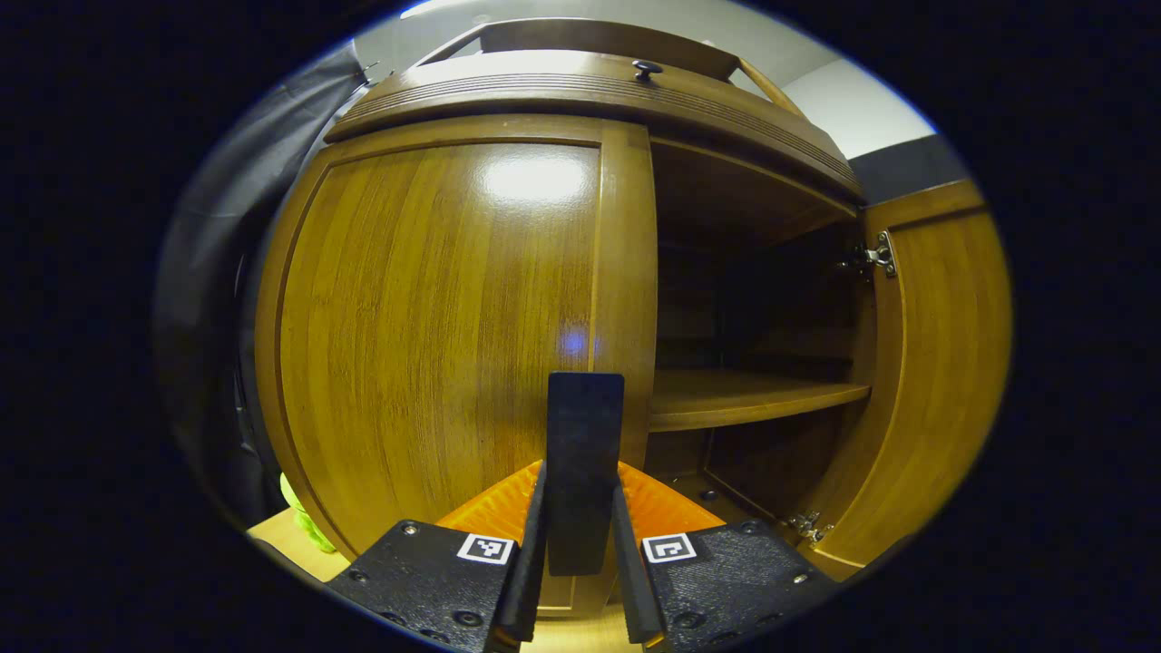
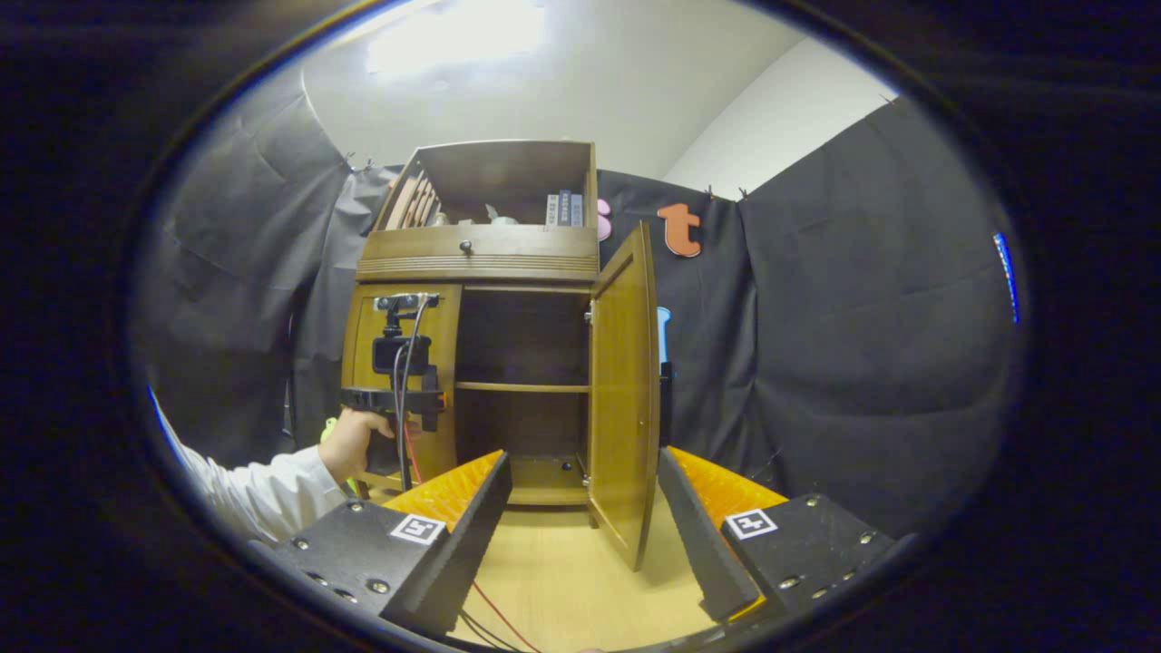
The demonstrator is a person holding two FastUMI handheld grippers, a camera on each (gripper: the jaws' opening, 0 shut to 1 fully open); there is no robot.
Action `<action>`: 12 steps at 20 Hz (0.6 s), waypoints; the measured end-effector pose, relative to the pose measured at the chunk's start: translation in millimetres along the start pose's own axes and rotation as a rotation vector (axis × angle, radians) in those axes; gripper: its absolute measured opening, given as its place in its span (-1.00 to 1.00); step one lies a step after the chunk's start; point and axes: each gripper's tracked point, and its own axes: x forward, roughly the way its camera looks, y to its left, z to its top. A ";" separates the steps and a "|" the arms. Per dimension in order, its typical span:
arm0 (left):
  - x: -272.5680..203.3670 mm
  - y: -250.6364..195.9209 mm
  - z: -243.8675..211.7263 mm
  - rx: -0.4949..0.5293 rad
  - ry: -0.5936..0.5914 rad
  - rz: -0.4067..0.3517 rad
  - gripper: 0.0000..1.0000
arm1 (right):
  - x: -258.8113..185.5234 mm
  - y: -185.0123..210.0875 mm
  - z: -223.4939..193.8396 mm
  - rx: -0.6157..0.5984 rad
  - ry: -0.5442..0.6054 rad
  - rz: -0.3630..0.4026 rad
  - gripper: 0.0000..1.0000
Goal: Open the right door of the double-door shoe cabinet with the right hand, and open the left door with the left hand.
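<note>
A brown wooden double-door shoe cabinet (image 2: pixel 481 363) stands on a pale wooden floor (image 2: pixel 562 571) against the black cloth wall. In the right gripper view, the tall right door (image 2: pixel 626 390) stands swung fully outward, its edge facing the camera, with open floor in front. That view also shows a person's hand (image 2: pixel 349 444) in a white sleeve (image 2: pixel 263 494) holding the left gripper (image 2: pixel 426 399) against the closed left door (image 2: pixel 435 372). The right gripper (image 2: pixel 580 508) hangs released, fingers spread wide, well apart from the cabinet. The left gripper view sits close: the left gripper (image 1: pixel 585 535) is clenched on a dark upright handle (image 1: pixel 585 453) near the left door's (image 1: pixel 444 336) inner edge. Beside it, the dark interior and wooden shelf (image 1: pixel 744 399) are exposed.
</note>
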 end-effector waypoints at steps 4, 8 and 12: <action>-0.5 2.1 -0.5 0.017 0.021 -0.006 -0.31 | -7.1 -17.3 8.3 0.054 -0.020 -0.018 0.97; -1.8 1.6 -0.8 0.054 0.014 -0.031 -0.33 | -12.1 -20.1 15.7 0.063 -0.047 0.031 0.93; -9.7 1.0 1.3 0.047 0.017 -0.040 -0.36 | -9.2 -27.8 12.8 0.017 -0.033 0.011 0.93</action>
